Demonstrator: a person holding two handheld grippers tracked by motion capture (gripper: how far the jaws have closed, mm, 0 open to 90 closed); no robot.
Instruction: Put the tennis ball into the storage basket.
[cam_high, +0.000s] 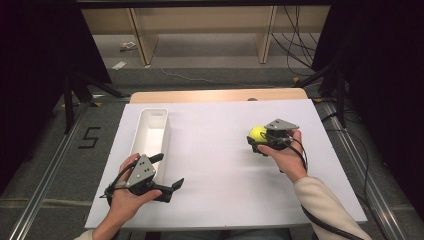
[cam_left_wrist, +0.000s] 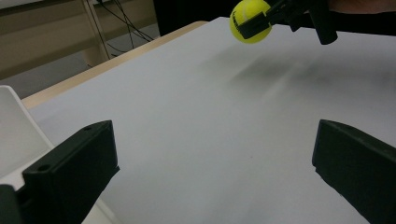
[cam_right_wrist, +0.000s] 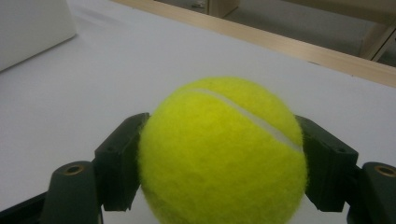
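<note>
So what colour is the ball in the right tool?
Bright yellow-green with a white curved seam, the tennis ball shows best in the right gripper view.

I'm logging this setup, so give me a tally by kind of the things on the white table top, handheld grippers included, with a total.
Tennis balls, yellow: 1, the tennis ball held in the right gripper
Bins, white: 1, the long bin at the left
Grippers: 2, counting the left gripper with its jaws apart beside the bin
Total: 4
</note>
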